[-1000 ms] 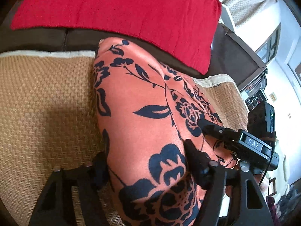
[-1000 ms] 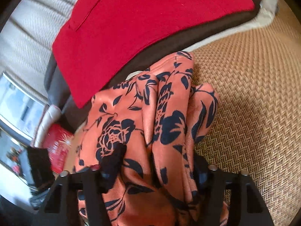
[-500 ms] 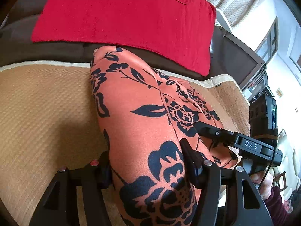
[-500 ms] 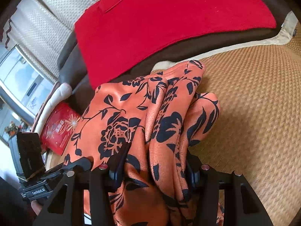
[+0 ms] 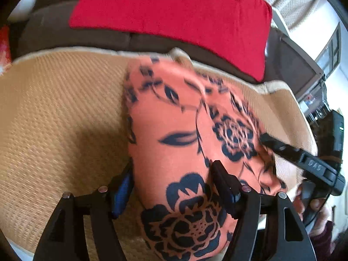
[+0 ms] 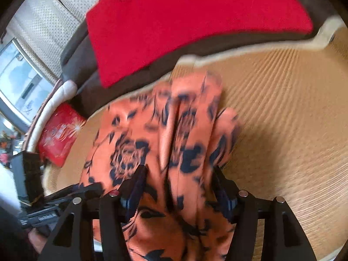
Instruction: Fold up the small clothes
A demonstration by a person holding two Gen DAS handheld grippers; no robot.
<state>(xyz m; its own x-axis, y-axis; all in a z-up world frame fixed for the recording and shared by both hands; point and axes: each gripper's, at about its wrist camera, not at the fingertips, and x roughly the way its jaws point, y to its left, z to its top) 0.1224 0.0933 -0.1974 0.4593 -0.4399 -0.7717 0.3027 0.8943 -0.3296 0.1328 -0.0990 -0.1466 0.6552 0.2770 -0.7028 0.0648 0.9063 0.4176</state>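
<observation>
Lying on the woven tan mat (image 5: pixel 65 113) of the sofa seat, just below the red cushion (image 5: pixel 174 10), with its near edge lifted: an orange garment with a dark floral print (image 5: pixel 174 119), thin and soft. Clenched on that near edge, both the left gripper (image 5: pixel 171 187) and the right gripper (image 6: pixel 178 187), the right one on a bunch of several pleats. Probably light, limp and a little slippery, so best taken at hems or corners, with both holds kept well apart to avoid sagging.
</observation>
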